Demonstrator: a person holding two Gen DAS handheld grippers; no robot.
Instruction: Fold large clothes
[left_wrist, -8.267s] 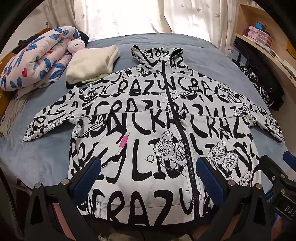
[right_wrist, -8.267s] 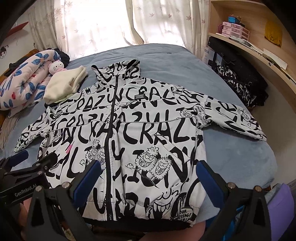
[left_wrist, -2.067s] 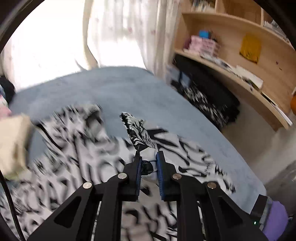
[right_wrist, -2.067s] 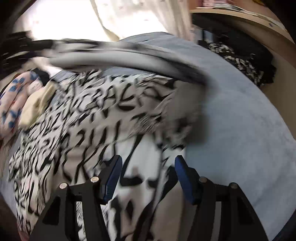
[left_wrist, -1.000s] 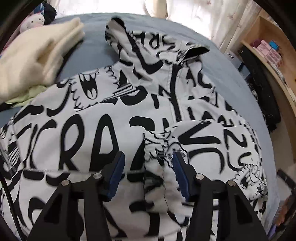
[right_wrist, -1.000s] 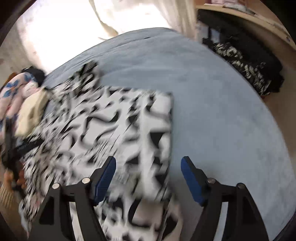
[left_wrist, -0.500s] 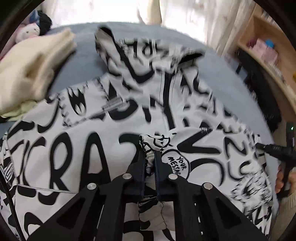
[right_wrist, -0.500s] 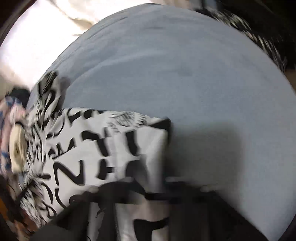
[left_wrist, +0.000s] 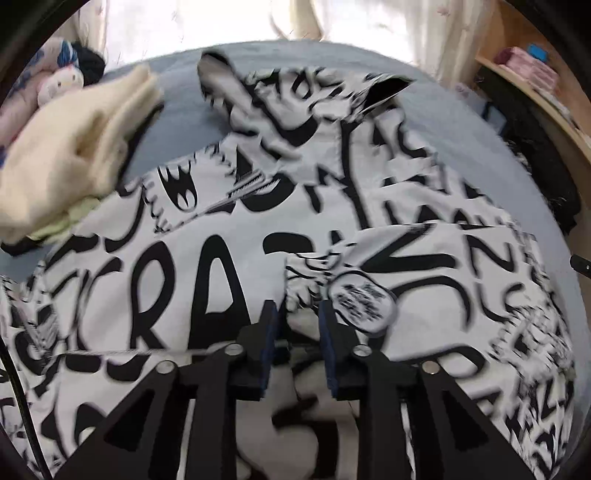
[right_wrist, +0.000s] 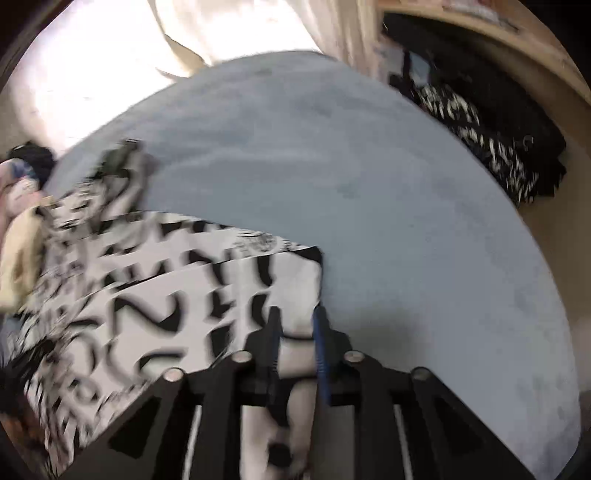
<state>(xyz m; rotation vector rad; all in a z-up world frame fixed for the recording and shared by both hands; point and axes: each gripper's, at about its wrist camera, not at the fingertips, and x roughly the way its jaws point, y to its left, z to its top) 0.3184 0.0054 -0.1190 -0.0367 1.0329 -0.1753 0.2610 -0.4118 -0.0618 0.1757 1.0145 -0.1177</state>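
A white jacket (left_wrist: 192, 280) with black lettering lies front up on the blue bed (left_wrist: 177, 96), hood toward the window. Its right sleeve (left_wrist: 424, 266) is folded across the chest. My left gripper (left_wrist: 298, 314) stands at the sleeve's cuff, its jaws a narrow gap apart with cuff fabric between them. In the right wrist view my right gripper (right_wrist: 295, 325) is shut on the jacket's folded right edge (right_wrist: 295, 266), next to bare bedspread (right_wrist: 406, 221). Both views are blurred.
A folded cream garment (left_wrist: 70, 155) and a plush toy (left_wrist: 59, 83) lie at the bed's far left. A wooden shelf (left_wrist: 535, 92) with dark clothes (right_wrist: 498, 147) below it runs along the right side. Curtains (left_wrist: 369, 22) hang behind the bed.
My left gripper's jaws have parted slightly around the cuff since half a second ago. My right gripper has closed on the jacket's folded edge, where a second ago it was wide open.
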